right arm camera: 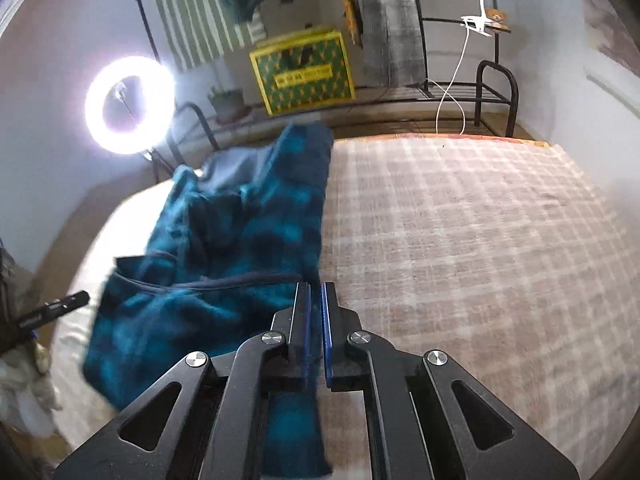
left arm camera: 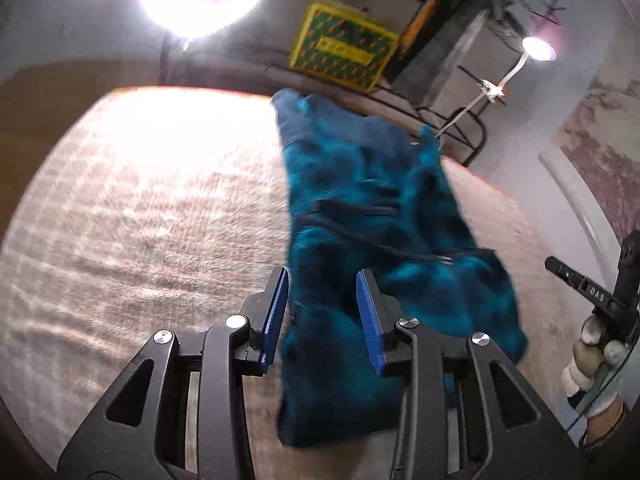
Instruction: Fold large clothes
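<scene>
A teal and dark blue mottled garment (left arm camera: 360, 184) with a dark drawstring lies in a long strip on the bed. My left gripper (left arm camera: 322, 276) stands open over the strip's near end. Cloth shows in the gap between the blue pads, which do not press on it. In the right wrist view the same garment (right arm camera: 240, 240) bunches to the left. My right gripper (right arm camera: 316, 286) is shut on its right edge. A strip of cloth runs through the narrow slot between the pads and hangs below them. The picture is blurred.
A beige checked cover (right arm camera: 460, 240) spreads over the bed to the right of the garment. A lit ring light (right arm camera: 128, 104) glares at the far left. A yellow-green box (right arm camera: 304, 72) and a black metal rack (right arm camera: 496, 80) stand behind the bed. A gloved hand (left arm camera: 588, 360) shows at the right edge.
</scene>
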Available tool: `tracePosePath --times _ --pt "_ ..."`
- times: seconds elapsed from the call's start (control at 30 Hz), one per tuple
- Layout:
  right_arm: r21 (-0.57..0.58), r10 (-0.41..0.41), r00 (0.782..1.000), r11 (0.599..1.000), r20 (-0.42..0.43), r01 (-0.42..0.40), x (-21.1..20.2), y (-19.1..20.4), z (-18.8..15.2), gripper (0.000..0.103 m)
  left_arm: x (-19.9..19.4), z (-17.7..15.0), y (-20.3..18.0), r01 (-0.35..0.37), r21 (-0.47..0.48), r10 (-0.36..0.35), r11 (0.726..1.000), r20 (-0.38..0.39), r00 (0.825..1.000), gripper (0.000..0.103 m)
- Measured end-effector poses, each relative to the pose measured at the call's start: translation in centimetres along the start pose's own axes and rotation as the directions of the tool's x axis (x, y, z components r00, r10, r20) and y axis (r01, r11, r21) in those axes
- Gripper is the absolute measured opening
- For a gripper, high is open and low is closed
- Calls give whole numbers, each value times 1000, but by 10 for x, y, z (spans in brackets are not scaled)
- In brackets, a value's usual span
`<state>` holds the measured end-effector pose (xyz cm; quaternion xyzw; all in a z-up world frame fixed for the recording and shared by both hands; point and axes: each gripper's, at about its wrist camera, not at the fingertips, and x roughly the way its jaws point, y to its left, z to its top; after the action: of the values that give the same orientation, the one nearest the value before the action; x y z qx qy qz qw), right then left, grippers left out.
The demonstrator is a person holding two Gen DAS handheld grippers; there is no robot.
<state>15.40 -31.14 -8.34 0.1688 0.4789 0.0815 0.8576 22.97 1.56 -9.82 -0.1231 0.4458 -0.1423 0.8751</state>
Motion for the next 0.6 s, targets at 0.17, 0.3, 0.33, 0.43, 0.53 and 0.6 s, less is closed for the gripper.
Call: tracePosePath --times 0.17,0.3,0.33,0.43,0.53,0.6 --pt "-33 36 996 999 80 -34 -62 16 -7 6 -54 -6 -33 36 66 -40 997 66 997 35" --pt "-76 51 989 996 141 -40 -105 31 -21 26 -95 -17 -46 53 98 -64 994 107 992 38" --pt "-94 61 986 994 153 -47 -115 34 -25 31 -105 -20 -46 50 111 -62 993 109 992 39" --pt "-152 72 980 987 188 -44 -147 48 -21 33 -126 -23 -41 30 123 -44 992 119 992 39" --pt "-176 103 970 982 220 -65 -174 52 -15 33 -139 -21 -31 27 93 -39 995 122 992 39" --pt "-184 122 968 980 218 -82 -182 51 -10 33 -147 -13 -25 21 73 -30 997 133 991 39"
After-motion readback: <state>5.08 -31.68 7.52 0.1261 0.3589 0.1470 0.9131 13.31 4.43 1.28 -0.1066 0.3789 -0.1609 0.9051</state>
